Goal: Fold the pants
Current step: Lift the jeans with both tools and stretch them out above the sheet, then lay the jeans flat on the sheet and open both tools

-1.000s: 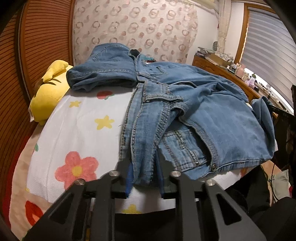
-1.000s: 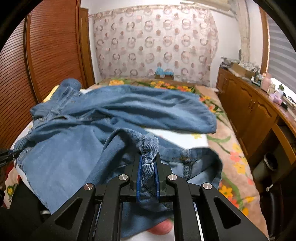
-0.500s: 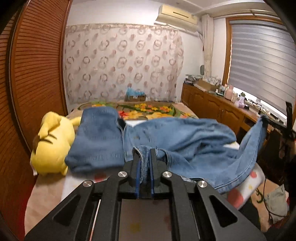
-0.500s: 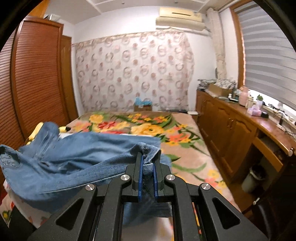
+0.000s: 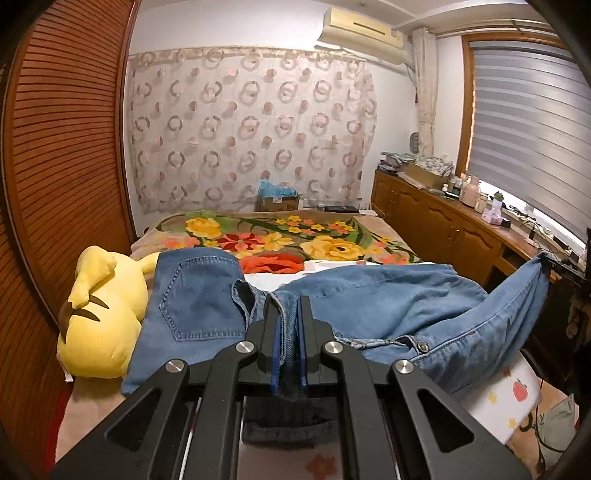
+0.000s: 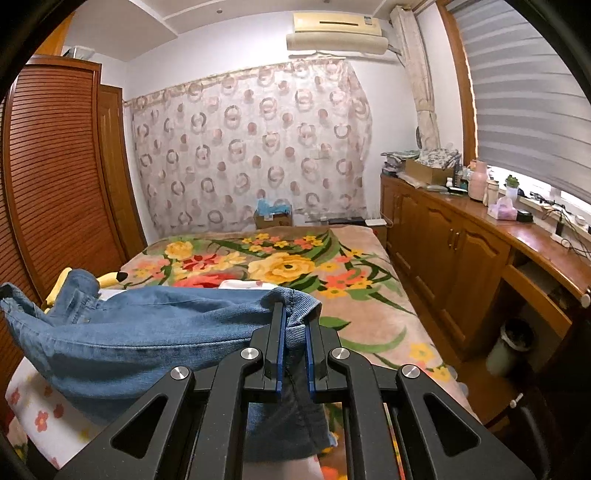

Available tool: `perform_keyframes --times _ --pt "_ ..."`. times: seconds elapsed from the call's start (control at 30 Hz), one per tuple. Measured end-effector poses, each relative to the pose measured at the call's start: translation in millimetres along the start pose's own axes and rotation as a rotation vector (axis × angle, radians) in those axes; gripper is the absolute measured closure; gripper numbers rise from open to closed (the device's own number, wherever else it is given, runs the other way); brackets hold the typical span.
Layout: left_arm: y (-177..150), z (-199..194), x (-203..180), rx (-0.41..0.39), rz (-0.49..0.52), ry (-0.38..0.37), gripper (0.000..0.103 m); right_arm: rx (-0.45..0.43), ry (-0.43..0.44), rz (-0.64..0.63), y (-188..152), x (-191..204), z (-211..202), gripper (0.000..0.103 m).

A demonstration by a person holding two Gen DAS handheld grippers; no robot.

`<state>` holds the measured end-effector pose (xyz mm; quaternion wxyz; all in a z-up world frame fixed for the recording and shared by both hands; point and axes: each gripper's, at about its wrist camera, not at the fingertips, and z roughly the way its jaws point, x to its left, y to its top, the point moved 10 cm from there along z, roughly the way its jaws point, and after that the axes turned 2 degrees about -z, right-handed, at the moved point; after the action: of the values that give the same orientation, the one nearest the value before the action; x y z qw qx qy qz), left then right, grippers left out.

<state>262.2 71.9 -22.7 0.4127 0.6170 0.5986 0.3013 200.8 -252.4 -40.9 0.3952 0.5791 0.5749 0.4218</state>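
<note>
Pants: blue denim, spread across the near end of the bed, lifted at two points. One folded-over section with a back pocket lies flat at left, touching the yellow plush toy.

Left gripper: jaws narrow, clamped on a bunched strip of denim that runs down between the blue-lined fingers. Cloth hangs below the jaws too.

Right gripper: jaws narrow, pinching a hemmed edge of the pants; the hem curls over the fingertips and the rest drapes off to the left, sagging between the two grip points. In the left wrist view the far right end of the fabric rises to a point at the right edge, where a dark gripper holds it.

Under the pants: a white cover with flower and star print on top of a floral blanket. Blanket covers the far half of the bed.

Surroundings: louvered wooden wardrobe at left, ring-pattern curtain on the far wall, air conditioner above it, wooden cabinets along the right under a blind-covered window. Cardboard box at the far end of the bed.
</note>
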Motion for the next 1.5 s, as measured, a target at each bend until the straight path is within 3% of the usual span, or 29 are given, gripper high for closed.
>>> perform_keyframes --times 0.33,0.57,0.9,1.13,1.23,1.37,1.47,1.5 --pt "51 59 6 -0.012 0.007 0.019 0.095 -0.041 -0.026 -0.006 37 -9 43 0.095" --pt "76 120 13 0.013 0.009 0.023 0.095 -0.017 -0.063 -0.035 56 -9 105 0.095" --pt "61 185 32 0.11 -0.012 0.039 0.095 0.073 -0.102 -0.068 67 6 195 0.095" --pt "40 195 29 0.19 0.013 0.014 0.093 0.147 -0.087 -0.061 66 12 220 0.095" --pt "37 189 29 0.206 0.006 0.004 0.085 0.162 -0.084 -0.048 74 7 215 0.095" --pt "40 174 33 0.199 -0.012 0.0 0.057 0.18 -0.105 -0.059 80 6 212 0.079" --pt "41 159 32 0.189 -0.022 -0.01 0.048 0.172 -0.105 -0.064 86 9 200 0.065" --pt "40 157 32 0.186 -0.022 -0.012 0.036 0.167 -0.106 -0.065 86 10 194 0.063"
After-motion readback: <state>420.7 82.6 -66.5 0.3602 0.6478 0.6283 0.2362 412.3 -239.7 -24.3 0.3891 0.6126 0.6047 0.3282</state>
